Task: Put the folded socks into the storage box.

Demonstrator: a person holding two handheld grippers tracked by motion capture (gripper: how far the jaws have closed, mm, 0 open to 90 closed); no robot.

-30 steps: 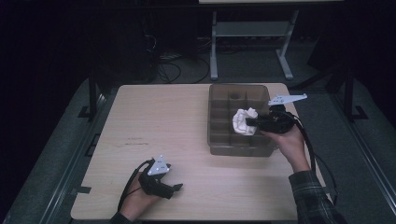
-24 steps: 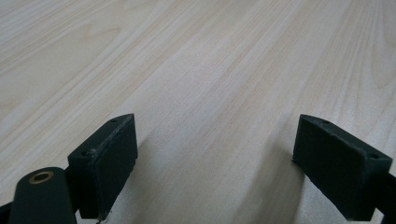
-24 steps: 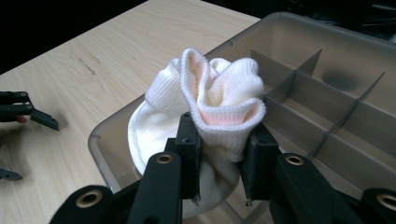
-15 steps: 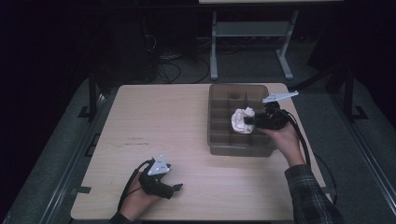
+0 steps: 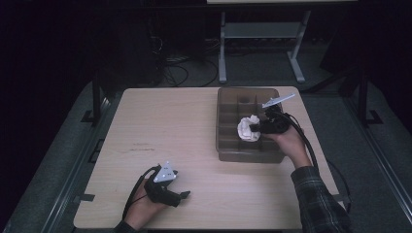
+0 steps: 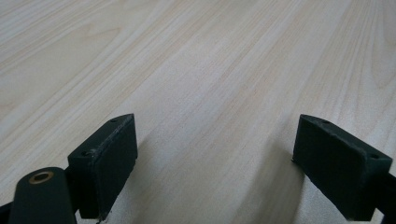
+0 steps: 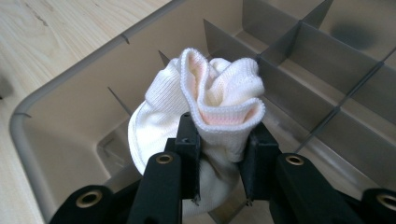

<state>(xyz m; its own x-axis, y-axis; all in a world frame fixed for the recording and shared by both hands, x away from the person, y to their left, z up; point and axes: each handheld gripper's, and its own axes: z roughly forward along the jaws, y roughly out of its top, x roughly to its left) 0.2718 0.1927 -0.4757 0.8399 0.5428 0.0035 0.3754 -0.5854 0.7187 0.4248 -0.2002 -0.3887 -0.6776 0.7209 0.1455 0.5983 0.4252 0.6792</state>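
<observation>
A rolled white sock [image 5: 248,129] [image 7: 205,112] hangs over the grey-brown divided box [image 5: 228,145] [image 7: 70,93] at the table's right. My right gripper [image 5: 257,128] [image 7: 219,154] is shut on the sock, its black jaws pinching the knit from both sides just above the box's dividers. Near the table's front edge, my left gripper [image 5: 183,195] [image 6: 215,163] rests low over bare wood. Its pads [image 6: 112,158] stand wide apart and hold nothing.
The box has several compartments split by thin partitions [image 7: 299,51]. The light wooden table [image 5: 165,126] stretches to the left of it. Behind the table stands a metal frame [image 5: 257,34] on a dark floor with cables.
My right gripper has carried the sock leftward and a little lower over the box. The left gripper has stayed where it was.
</observation>
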